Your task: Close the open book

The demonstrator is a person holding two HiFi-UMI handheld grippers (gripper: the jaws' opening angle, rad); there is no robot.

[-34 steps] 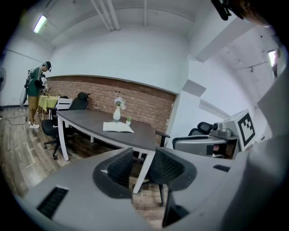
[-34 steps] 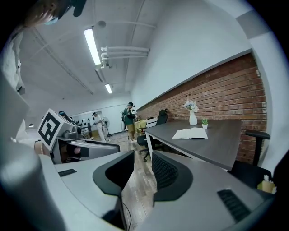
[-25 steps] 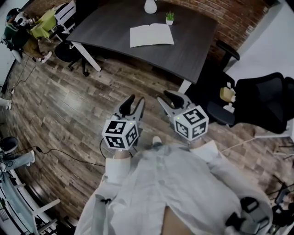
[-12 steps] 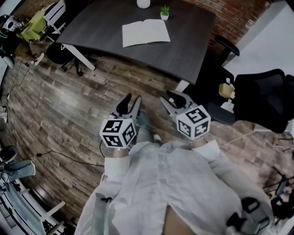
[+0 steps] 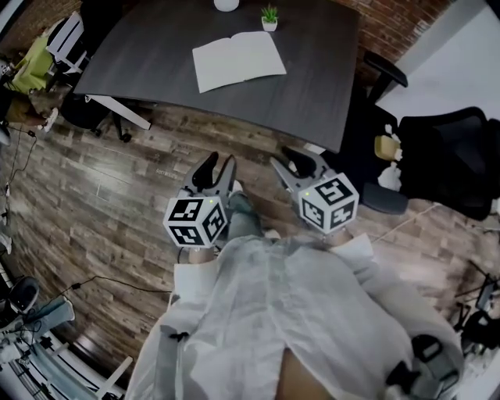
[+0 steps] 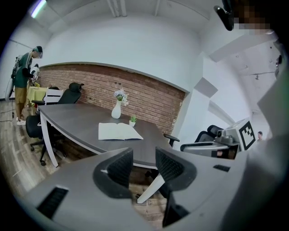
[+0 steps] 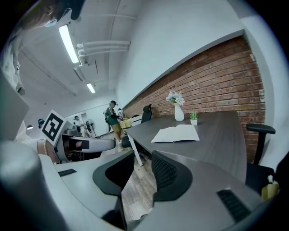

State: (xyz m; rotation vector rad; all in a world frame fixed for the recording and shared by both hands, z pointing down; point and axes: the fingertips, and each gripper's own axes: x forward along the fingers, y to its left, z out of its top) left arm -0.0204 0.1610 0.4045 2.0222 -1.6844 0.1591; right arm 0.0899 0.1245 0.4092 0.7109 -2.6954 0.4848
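Task prog: basically 0, nothing done yet. Book (image 5: 238,60) lies open and flat, pages up, upper centre of head view, on dark desk (image 5: 320,86). White vase (image 5: 226,4) + small plant (image 5: 269,16) sit just beyond it at top edge. No half lifted, both sides lie flat.

L gripper (image 5: 220,162) is mid-frame, slightly left of centre; R gripper (image 5: 283,158) just right of it. Both are over wood floor (image 5: 117,195), short of desk's near edge, well apart from book. Both point toward desk.

Jaws: L gripper view shows jaws apart w/ a clear gap and nothing btwn them, only desk leg + floor seen thru it. R gripper view is the same: jaws apart, empty, floor thru the gap; book shows above the jaws, a bit right of centre there. Neither holds or touches anything.

Left to do, my read: the whole job.
- Get to the desk.
- Bring one gripper to an outer edge of book and get under or pinch that half.
- Swing it over the spine onto the other half and let it settle shut.
- Other gripper prob needed to pin the other half so book doesn't slide.

Black chair (image 5: 445,156) at right of frame, beside desk's right end, doesn't look to be in the path.
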